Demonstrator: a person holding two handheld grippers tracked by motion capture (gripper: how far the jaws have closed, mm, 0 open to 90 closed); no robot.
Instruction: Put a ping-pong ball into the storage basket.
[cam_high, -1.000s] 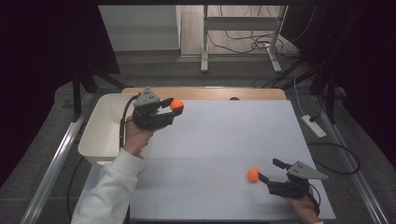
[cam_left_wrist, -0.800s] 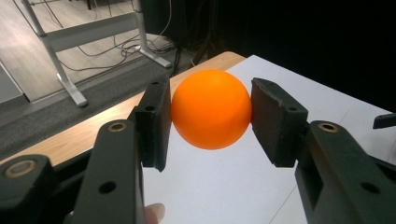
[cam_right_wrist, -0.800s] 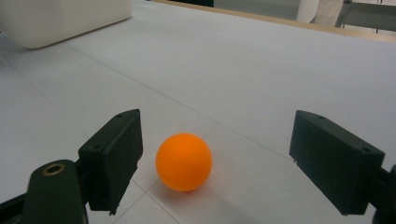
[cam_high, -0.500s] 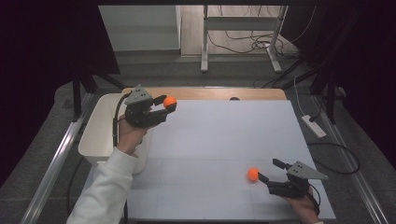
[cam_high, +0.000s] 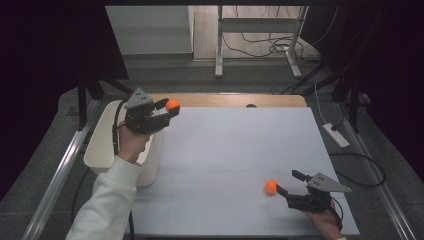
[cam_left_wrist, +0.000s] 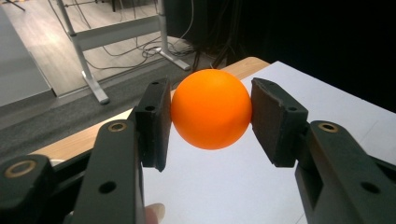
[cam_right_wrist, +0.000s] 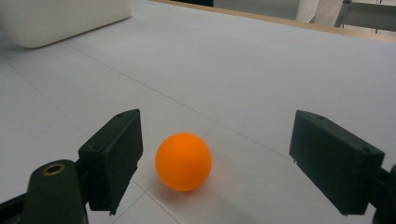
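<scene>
Spanning most of the high view, the white table carries a white bin at its left edge. Left gripper is raised beside the bin, clamped on an orange ball. Right gripper sits low, jaws wide apart around a second ball resting on the table. Risk: smooth round balls; an off-centre squeeze could squirt either loose.

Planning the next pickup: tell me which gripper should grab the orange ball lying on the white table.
Right. The right gripper is open with the loose orange ball lying between its jaws on the white table. The left gripper is far off, already shut on another orange ball.
</scene>
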